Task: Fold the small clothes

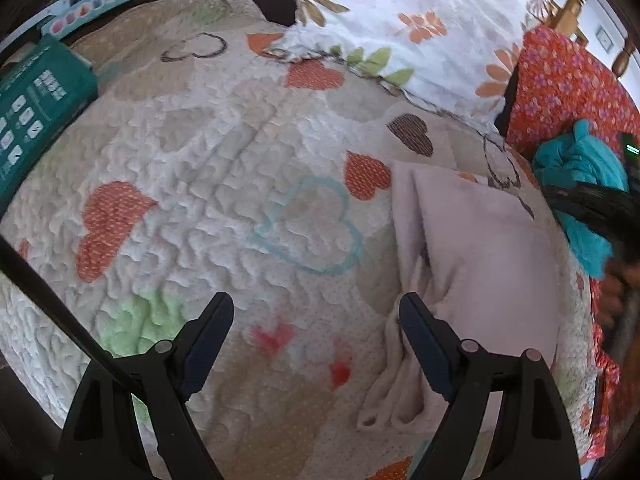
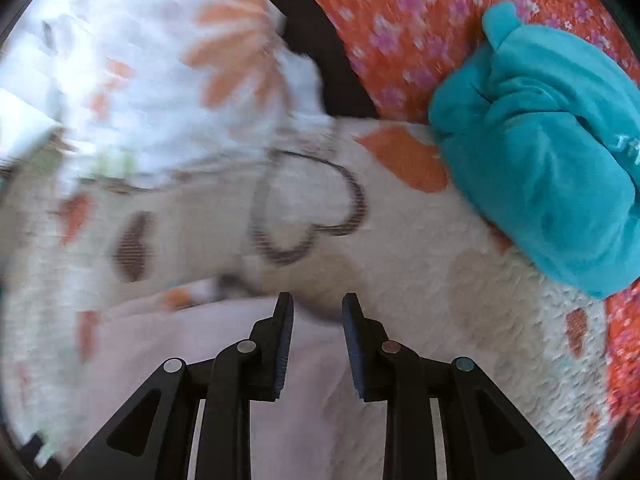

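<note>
A pale pink cloth point(image 1: 480, 248) lies partly folded on the heart-patterned quilt point(image 1: 220, 140), with a bunched edge toward me. My left gripper point(image 1: 316, 300) hangs open wide just above the quilt. Its right finger is at the cloth's left edge, and nothing is between the jaws. A crumpled teal garment point(image 1: 580, 164) rests at the right against orange flowered fabric. In the right wrist view, my right gripper point(image 2: 318, 299) hovers over the far end of the pink cloth point(image 2: 328, 432). Its jaws stand a narrow gap apart with nothing pinched, and the teal garment point(image 2: 540, 152) lies up and to its right.
A white pillow with orange flowers point(image 1: 400, 12) lies at the back of the bed. Orange flowered fabric point(image 1: 568, 80) and a wooden bedpost point(image 1: 576, 4) are at the right. A green box point(image 1: 36, 108) sits at the left edge. Part of a hand shows at the far right.
</note>
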Demonstrator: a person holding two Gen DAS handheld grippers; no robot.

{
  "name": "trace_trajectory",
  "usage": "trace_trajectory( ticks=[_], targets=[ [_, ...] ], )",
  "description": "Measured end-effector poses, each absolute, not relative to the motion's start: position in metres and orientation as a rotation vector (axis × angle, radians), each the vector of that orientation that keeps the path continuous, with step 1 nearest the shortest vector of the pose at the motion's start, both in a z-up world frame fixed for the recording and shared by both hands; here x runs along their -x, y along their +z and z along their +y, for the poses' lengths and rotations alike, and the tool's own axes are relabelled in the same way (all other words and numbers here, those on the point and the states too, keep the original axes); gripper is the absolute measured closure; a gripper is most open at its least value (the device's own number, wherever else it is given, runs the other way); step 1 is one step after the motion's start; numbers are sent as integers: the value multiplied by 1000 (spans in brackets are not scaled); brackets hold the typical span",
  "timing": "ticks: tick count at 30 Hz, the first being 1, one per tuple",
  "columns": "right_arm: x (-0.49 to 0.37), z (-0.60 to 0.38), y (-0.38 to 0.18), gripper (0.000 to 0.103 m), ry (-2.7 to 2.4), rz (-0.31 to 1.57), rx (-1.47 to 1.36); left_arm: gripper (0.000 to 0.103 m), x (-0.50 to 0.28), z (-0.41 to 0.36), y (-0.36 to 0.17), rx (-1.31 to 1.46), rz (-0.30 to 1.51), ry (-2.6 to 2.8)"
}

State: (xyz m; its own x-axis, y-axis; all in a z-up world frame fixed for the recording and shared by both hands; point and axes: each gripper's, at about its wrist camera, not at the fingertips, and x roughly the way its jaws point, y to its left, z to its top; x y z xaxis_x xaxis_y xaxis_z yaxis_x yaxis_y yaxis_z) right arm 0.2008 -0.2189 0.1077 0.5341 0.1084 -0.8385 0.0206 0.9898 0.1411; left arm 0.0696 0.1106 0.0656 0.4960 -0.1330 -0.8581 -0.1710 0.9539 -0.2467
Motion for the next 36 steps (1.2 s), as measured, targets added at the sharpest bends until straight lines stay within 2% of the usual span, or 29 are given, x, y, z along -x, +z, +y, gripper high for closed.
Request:
trace_trajectory(
  ticks=[3, 6, 10, 15, 17, 25, 30, 33, 36],
  targets=[
    [-162, -195, 132, 75, 284, 986, -242, 19, -68, 128, 73, 365, 1029, 63],
    [-129, -154, 132, 74, 499, 1015, -345, 19, -67, 144, 80, 407, 1001, 94],
    [-108, -106, 93, 74, 561, 1084, -366, 19, -63, 165, 84, 428, 979, 146],
    [-83, -84, 9, 74, 582, 1272, -549, 19, -56, 185, 88, 456, 959, 170],
    [-58, -79, -1, 73, 612, 1258, -526, 19, -54, 189, 89, 468, 955, 165],
    [5, -115, 29, 73, 617, 1236, -410, 19, -49, 181, 89, 453, 952, 152],
    [25, -174, 62, 65, 473, 1107, -359, 19, -46, 159, 82, 397, 969, 130],
    [26, -208, 59, 65, 354, 1081, -368, 19, -44, 137, 75, 340, 988, 89],
    [30, -227, 38, 65, 303, 1135, -399, 19, -42, 108, 66, 263, 1011, 32]
  ],
)
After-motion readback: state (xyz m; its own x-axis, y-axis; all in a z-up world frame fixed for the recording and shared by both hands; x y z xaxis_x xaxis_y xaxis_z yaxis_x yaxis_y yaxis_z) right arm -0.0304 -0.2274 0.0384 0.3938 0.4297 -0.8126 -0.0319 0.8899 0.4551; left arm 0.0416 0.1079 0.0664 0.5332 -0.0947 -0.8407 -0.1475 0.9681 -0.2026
